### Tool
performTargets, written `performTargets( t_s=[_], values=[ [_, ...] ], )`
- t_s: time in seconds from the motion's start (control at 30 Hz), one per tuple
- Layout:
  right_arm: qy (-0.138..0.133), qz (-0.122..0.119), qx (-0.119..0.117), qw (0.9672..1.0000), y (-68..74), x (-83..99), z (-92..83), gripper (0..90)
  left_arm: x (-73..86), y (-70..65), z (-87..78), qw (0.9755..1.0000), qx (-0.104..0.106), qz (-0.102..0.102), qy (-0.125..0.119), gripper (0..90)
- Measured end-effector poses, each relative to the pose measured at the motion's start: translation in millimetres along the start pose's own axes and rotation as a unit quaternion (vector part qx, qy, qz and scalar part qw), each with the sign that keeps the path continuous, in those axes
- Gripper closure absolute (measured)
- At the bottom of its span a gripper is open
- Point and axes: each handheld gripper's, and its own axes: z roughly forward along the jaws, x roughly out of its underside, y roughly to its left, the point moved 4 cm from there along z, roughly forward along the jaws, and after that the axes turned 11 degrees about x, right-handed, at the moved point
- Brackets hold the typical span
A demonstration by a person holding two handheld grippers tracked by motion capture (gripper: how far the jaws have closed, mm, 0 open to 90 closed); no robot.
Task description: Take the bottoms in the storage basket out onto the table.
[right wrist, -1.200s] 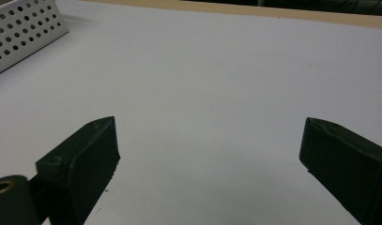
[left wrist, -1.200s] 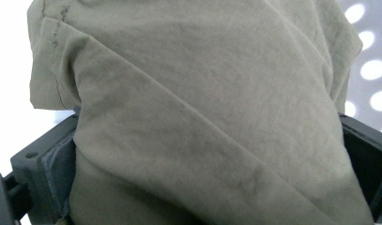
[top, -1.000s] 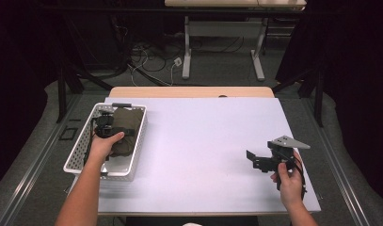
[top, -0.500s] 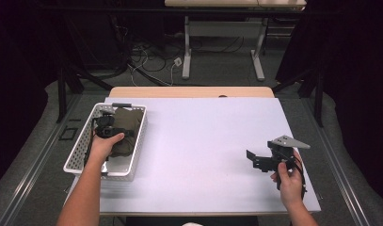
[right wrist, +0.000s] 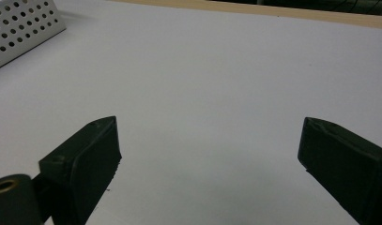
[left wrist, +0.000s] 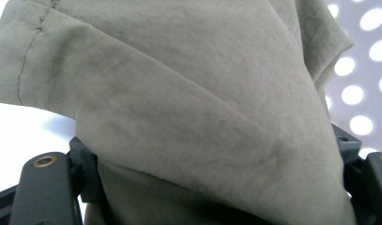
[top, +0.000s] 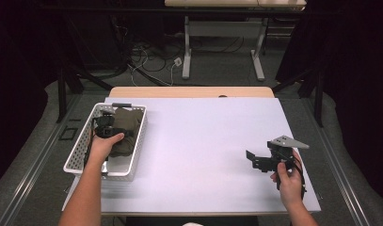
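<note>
An olive-green cloth (top: 128, 125) lies bunched in a white perforated basket (top: 76, 162) at the table's left. My left gripper (top: 106, 127) reaches down into the basket onto the cloth. Its jaws have just been closing, and in the left gripper view folds of the cloth (left wrist: 188, 108) are bunched between them, hiding the tips. My right gripper (top: 255, 160) hovers low over the white tabletop (top: 203, 132) at the right, pointing left. Its jaws (right wrist: 210, 140) stand wide open with nothing between them.
The basket's wall (right wrist: 19, 26) shows at the far left in the right gripper view. A wooden strip (top: 189, 92) runs along the table's far edge. Beyond it are table legs and cables on the floor (top: 179, 61).
</note>
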Motion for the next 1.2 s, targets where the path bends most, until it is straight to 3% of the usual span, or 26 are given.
performTargets(
  t_s=[0.53, 1.2],
  values=[
    [0.013, 0.004, 0.004, 0.9999, -0.5, 2.6, 3.7, 6.0, 7.1, -0.8, -8.4, 0.9997, 0.005, -0.016, -0.019, 21.4],
    [0.014, 0.003, 0.001, 0.9999, 1.5, 3.2, 2.7, 6.1, 13.4, -2.1, -18.2, 0.9989, 0.01, -0.009, -0.045, 21.4]
  ],
)
